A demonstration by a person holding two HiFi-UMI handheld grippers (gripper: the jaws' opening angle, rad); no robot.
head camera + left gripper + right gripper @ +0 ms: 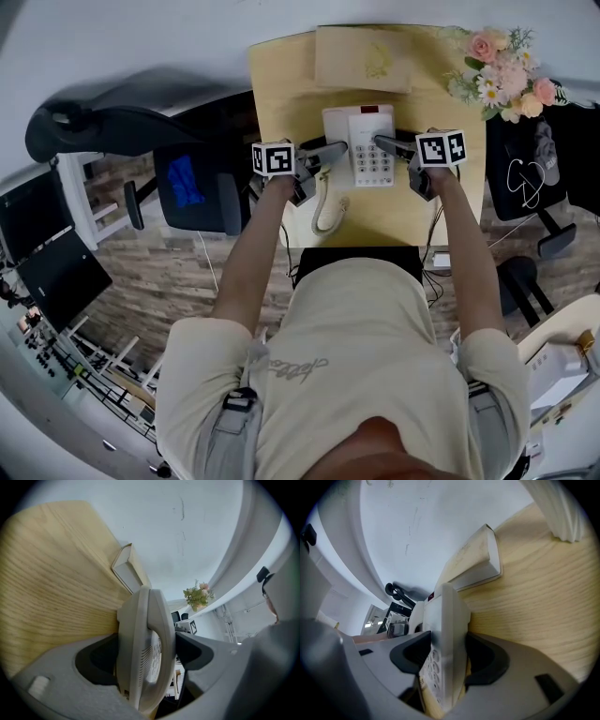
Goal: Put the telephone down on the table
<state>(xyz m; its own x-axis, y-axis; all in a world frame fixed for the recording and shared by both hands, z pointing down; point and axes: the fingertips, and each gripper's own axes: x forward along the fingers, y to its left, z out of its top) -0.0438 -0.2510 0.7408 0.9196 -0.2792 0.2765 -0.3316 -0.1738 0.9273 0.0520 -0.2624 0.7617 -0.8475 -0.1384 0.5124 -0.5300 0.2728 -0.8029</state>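
A white telephone (361, 145) with a grey keypad is over the middle of the light wood table (281, 84), its coiled cord (328, 212) trailing toward the front edge. My left gripper (333, 150) is shut on the phone's left side, where the handset (143, 634) fills the space between the jaws. My right gripper (384, 143) is shut on the right edge, with the keypad side (440, 634) clamped between its dark pads. Whether the phone's base touches the tabletop I cannot tell.
A flat tan box (364, 58) lies at the table's far edge against the white wall. A bunch of pink and white flowers (502, 70) stands at the far right corner. A black office chair (187, 183) is left of the table, a black bag (530, 169) right.
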